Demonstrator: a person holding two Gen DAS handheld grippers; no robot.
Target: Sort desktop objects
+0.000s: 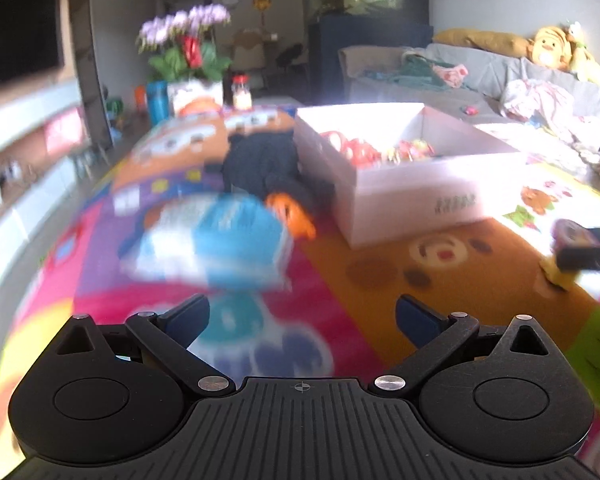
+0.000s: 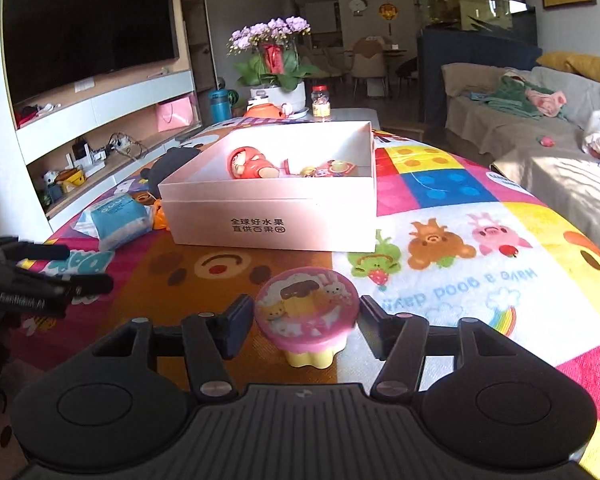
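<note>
Our right gripper (image 2: 306, 330) is spread, and the pink-lidded toy (image 2: 307, 312) sits squarely between its two fingers; narrow gaps show on both sides of the round lid, so the pads (image 2: 236, 330) are not pressing on it yet. The toy stands upright on its yellow scalloped base on the colourful mat (image 2: 460, 280), and being round it offers no long axis to line up with: any squeeze across the lid should do. Straight ahead of it, along the line our fingers point, lies the open white box (image 2: 268, 220), which already holds a red doll and other small toys, so we judge the coming move to be a close, a lift and a carry forward over the near wall.

Our left gripper (image 1: 302, 318) is also spread and holds nothing; it hovers over the mat well to the left, with the blue tissue pack (image 1: 216, 236) ahead of it in a blurred view. For the pink toy our right hand is plainly the nearer; the left one faces the tissue pack and a dark plush (image 1: 268, 164) beside the box
</note>
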